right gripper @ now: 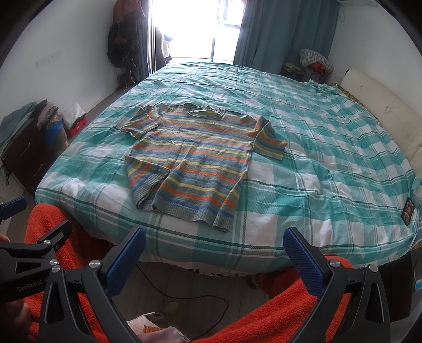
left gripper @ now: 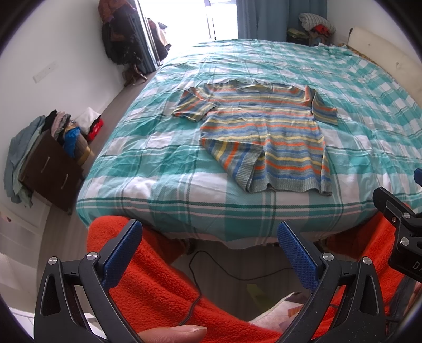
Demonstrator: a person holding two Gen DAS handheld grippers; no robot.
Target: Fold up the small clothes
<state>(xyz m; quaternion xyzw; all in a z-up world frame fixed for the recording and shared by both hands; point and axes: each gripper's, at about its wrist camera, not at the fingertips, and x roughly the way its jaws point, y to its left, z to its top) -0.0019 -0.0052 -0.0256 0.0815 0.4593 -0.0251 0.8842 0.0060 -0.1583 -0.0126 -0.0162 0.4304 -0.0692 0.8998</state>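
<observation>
Striped knit top (left gripper: 263, 132) lies flat on bed, hem corner folded.

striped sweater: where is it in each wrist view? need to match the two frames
Left wrist: striped sweater lies flat on the checked bedspread, centre of frame, slightly right, hem toward the camera.
Right wrist: striped sweater lies left of centre, hem toward the camera.
Shared landmark: the bright window beyond the bed's far edge.
</observation>
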